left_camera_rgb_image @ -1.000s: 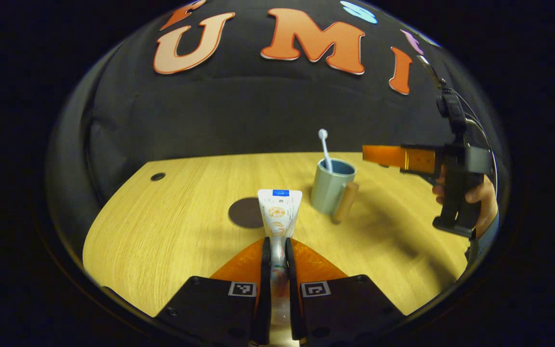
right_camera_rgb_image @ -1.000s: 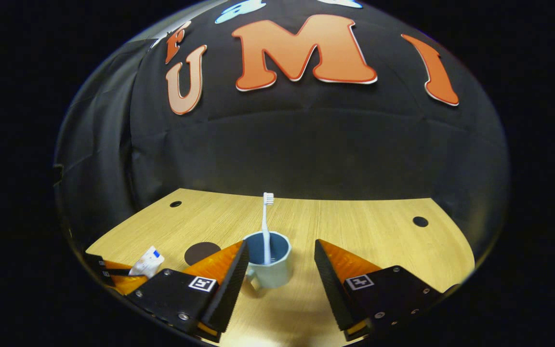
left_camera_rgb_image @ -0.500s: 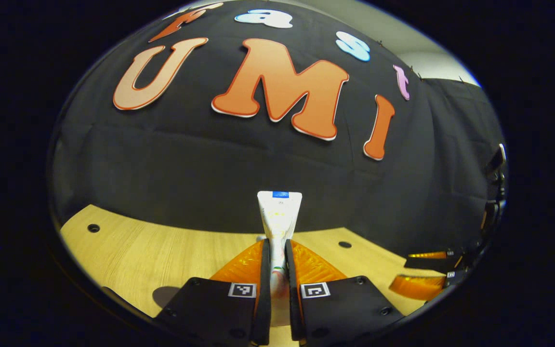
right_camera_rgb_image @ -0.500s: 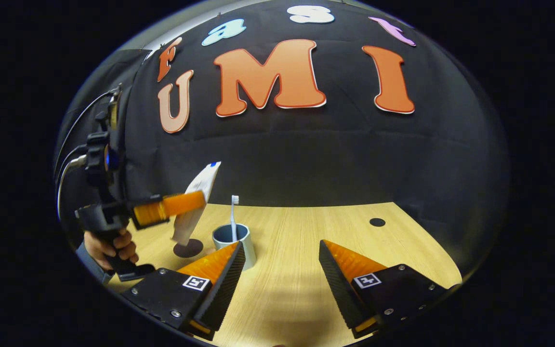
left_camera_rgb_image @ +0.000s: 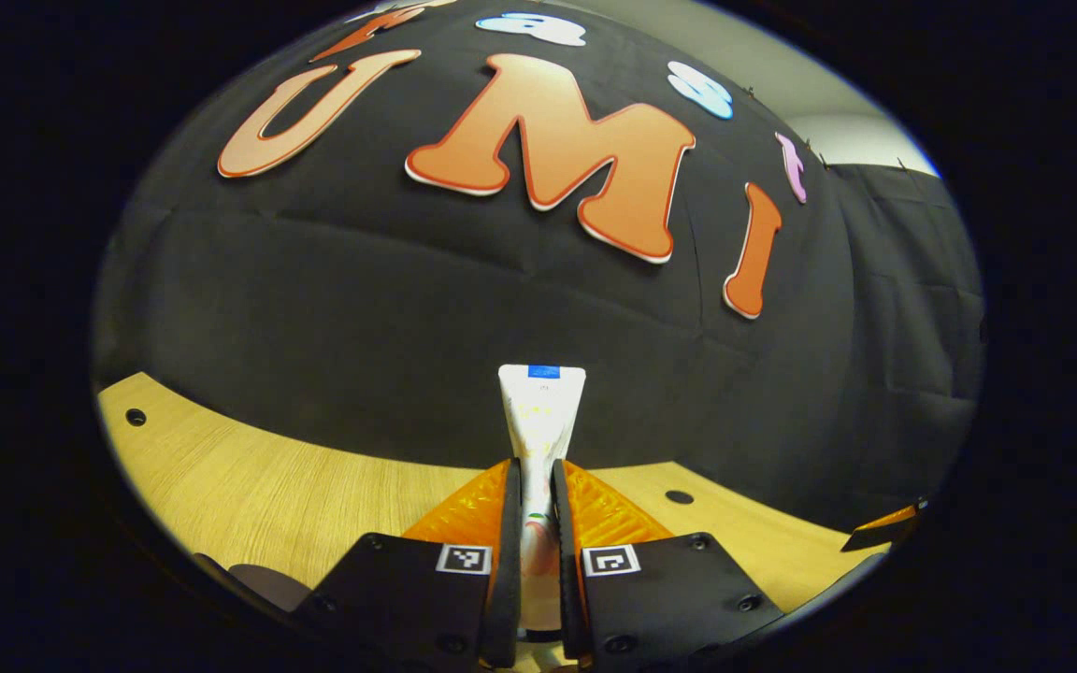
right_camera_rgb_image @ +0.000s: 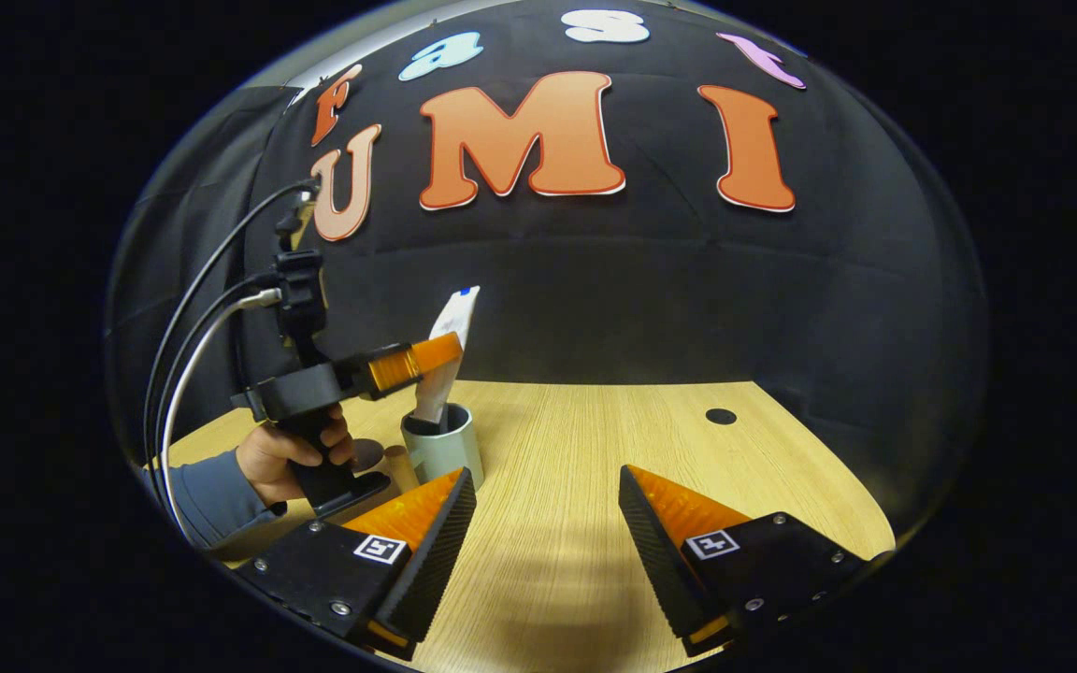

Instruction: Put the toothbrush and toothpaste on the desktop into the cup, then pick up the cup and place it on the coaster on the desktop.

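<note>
Desktop (right_camera_rgb_image: 576, 523): toothpaste (right_camera_rgb_image: 445, 360) now entering cup (right_camera_rgb_image: 445, 449).

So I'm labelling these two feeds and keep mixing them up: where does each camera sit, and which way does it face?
Left gripper view: rides the left gripper, facing the booth's black cloth wall across the pale wooden desktop; its orange fingers clamp the white toothpaste tube.
Right gripper view: rides the open right gripper, facing across the desktop at the grey-blue cup; the person's hand holding the left gripper shows at left.
Shared: toothpaste tube, left gripper, desktop, wall.
</note>
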